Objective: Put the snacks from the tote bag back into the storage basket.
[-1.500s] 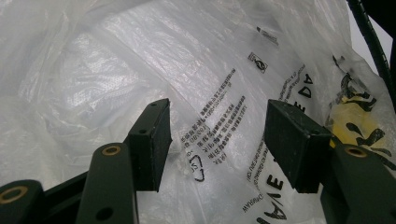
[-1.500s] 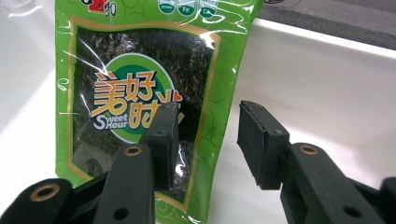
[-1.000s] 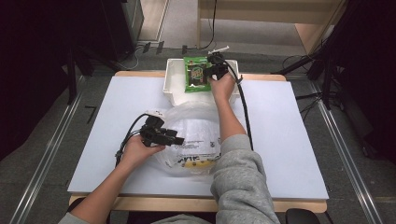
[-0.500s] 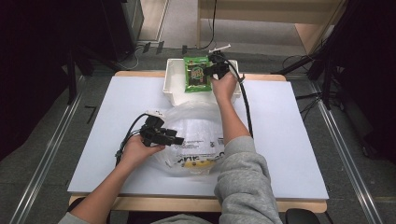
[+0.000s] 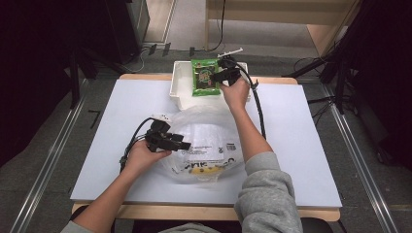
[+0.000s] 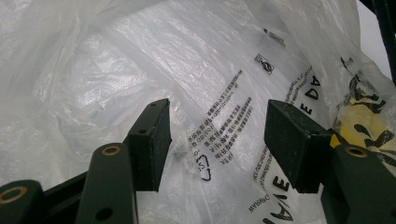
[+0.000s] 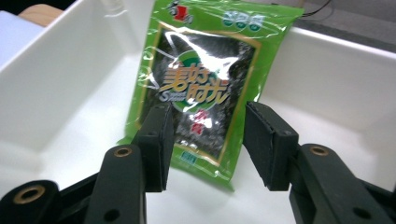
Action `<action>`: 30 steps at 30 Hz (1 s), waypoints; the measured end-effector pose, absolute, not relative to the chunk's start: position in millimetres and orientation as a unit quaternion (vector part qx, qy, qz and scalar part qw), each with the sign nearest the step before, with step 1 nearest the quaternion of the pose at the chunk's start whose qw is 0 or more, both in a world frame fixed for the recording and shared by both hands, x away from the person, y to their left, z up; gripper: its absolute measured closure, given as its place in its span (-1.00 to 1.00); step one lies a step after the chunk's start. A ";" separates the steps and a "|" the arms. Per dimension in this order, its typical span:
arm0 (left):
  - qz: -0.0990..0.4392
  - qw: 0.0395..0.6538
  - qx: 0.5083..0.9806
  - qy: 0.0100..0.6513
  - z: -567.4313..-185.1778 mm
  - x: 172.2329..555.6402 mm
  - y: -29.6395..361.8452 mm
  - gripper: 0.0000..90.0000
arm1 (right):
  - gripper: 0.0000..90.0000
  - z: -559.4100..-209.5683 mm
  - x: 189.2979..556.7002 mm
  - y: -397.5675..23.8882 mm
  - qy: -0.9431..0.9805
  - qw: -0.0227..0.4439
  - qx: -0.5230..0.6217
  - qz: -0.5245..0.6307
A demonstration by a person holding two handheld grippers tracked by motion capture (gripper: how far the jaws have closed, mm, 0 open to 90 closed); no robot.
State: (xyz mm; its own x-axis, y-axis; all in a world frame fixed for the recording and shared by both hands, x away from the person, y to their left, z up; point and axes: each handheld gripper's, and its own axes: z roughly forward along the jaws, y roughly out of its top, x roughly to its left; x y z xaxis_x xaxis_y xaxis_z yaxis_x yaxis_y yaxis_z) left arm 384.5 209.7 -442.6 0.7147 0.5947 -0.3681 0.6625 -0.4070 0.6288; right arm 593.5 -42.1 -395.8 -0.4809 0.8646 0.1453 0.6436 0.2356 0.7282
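Two grippers are seen at work over the white table [image 5: 97, 145]. Left gripper [image 5: 186, 145] is held near the table's middle, at the left edge of the clear bag [image 5: 204, 131]; its jaws are spread wide, bag film is seen between the pads [image 6: 152, 142], and no pinch on the film can be made out. Bag is spread from the middle toward the near edge, printed side up, something yellow inside at its near end.

Right gripper [image 5: 218, 76] is held at the far edge, over the white bin [image 5: 178, 87]. Its jaws have just been opening; they are parted, with the green packet [image 7: 201, 88] in the gap but not pressed by either pad. Packet is propped upright in the bin, top leaned on the far wall, bottom edge on the bin floor.

Open table is left on both sides: wide bare strips along the left and right edges. Bin floor around the packet is bare.
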 end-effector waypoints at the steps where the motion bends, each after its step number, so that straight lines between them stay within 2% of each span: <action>1: -0.043 0.394 0.838 0.376 -442.5 384.4 209.8 -0.06 | 0.20 -395.1 591.3 -43.0 0.773 0.143 0.486 0.382; 30: -0.040 0.393 0.839 0.375 -440.7 383.0 210.2 -0.07 | 0.09 -381.7 514.9 -66.3 0.786 0.102 0.436 0.426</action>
State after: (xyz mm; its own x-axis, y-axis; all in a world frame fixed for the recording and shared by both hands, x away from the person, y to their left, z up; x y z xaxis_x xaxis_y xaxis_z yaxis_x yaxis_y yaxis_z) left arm 383.0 210.2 -440.7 0.7161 0.5973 -0.3611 0.6596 -0.4101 0.6299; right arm 514.9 -66.3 -381.7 -0.5989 0.7723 0.2118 0.5992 0.2567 0.7583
